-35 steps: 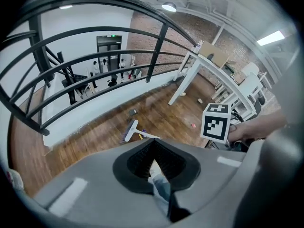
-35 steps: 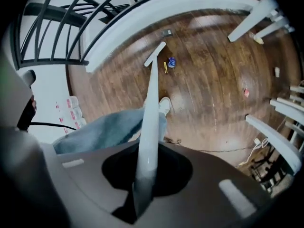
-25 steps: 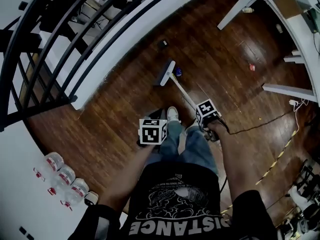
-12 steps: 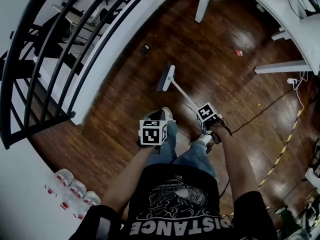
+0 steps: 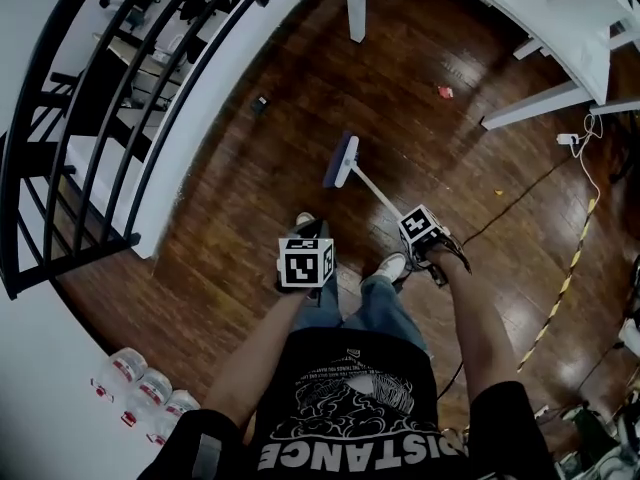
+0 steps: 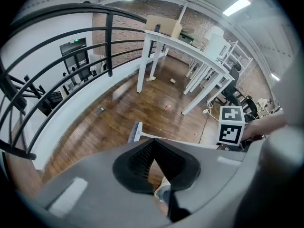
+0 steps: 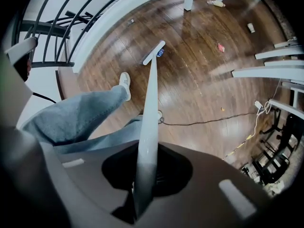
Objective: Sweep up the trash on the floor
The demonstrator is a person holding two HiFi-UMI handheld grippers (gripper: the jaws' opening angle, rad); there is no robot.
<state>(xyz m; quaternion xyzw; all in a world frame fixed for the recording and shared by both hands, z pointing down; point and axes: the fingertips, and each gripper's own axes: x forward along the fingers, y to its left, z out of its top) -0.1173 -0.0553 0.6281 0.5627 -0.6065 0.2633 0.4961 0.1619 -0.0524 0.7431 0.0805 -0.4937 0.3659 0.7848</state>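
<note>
A: Head view first. What's the step?
B: Sweeping, about midway I'd say. The long white-handled broom point(image 5: 341, 161) has its head down on the dark wooden plank floor point(image 5: 230, 228) at frame centre. A small red scrap of trash point(image 5: 445, 91) lies to its upper right, well apart from it, near a leg of the white surface point(image 5: 540, 103). The right claw point(image 5: 428, 240) grips the handle's top end, right of centre. The left claw point(image 5: 303, 268) hangs just left of centre, over the person's legs.
A: How to do it well?
B: My call: bristles flat, short strokes, and drag the scrap away from the leg into open floor. Mind the thin black cable point(image 5: 510, 211) at right, and the feet.
A: Left gripper view?
B: The left claw is pinched nearly closed, tips meeting. Only a thin wedge of floor and a white shoe point(image 6: 163, 191) show through. There's a dark strip low in the gap, and I can't tell what it is. Nothing is plainly held.
A: Right gripper view?
B: The right claw is clamped tight on the white handle, which runs up frame centre to the head at upper middle. A small blue scrap point(image 7: 160, 53) sits just beside the head. That's likely what's being pushed.
</note>
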